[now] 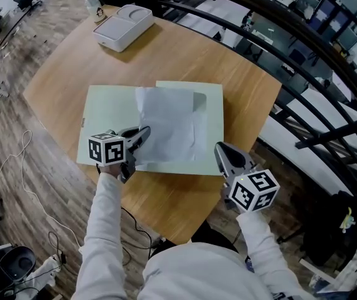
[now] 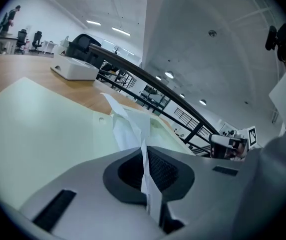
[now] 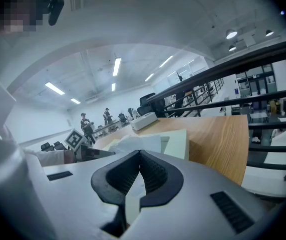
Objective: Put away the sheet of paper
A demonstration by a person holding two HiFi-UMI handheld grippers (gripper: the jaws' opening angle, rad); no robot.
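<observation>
left claw [image 1: 142,136] clenched tight on the near left edge of the paper [image 1: 169,127] | paper crumples up from the claw, rest lies on the green folder [image 1: 106,117] | right claw [image 1: 219,147] pressed together, holds nothing, by the folder's near right corner, apart from the paper | folder on tabletop [image 1: 184,55] | white box [image 1: 123,25] at far edge

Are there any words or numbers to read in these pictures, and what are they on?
There are no readable words or numbers anywhere.
Left marker cube, right marker cube: black-and-white square patterns only, no letters.
Sheet of paper, green folder, white box: no print visible.
Far background: too small to read.
</observation>
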